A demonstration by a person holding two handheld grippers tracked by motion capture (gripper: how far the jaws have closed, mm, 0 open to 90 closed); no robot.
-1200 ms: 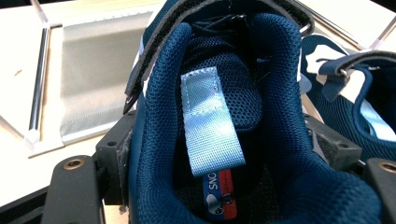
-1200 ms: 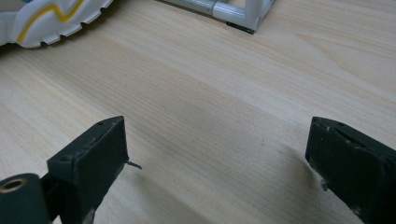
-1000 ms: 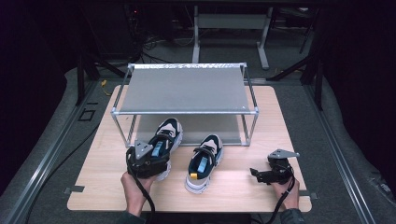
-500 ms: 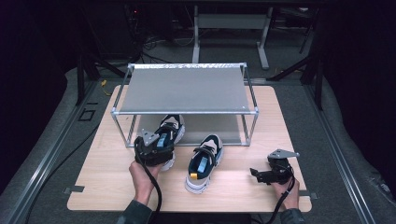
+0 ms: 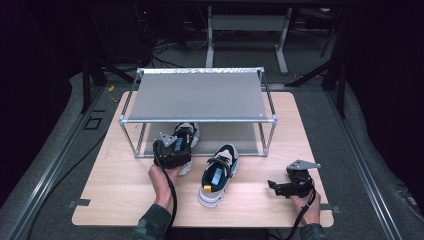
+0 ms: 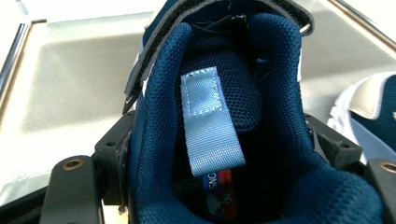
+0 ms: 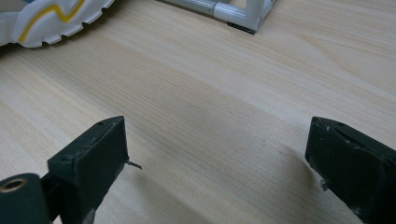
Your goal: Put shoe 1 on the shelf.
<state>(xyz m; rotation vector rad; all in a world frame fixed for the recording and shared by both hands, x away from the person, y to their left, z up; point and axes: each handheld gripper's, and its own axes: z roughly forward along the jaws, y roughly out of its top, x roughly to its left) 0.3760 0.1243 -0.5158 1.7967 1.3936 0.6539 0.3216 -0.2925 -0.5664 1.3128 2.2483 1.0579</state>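
A navy and white sneaker (image 5: 186, 133) has its toe under the rack's top shelf (image 5: 197, 97), and my left gripper (image 5: 176, 150) is shut on its heel. In the left gripper view the jaws press both sides of the blue padded collar (image 6: 224, 116), and the lower shelf (image 6: 70, 79) lies ahead. The matching second sneaker (image 5: 218, 172) lies on the table in front of the rack, to the right of the left gripper. My right gripper (image 5: 274, 186) rests on the table near the front right corner, open, with bare wood between its fingers (image 7: 88, 158).
The metal-framed two-level rack stands at the middle of the wooden table (image 5: 115, 190). One rack foot (image 7: 236, 13) and the second sneaker's sole (image 7: 51, 18) lie ahead of the right gripper. Dark floor surrounds the table.
My left gripper has carried its sneaker away from the person and up toward the rack; the toe now lies under the top shelf. The right gripper and second sneaker have stayed put.
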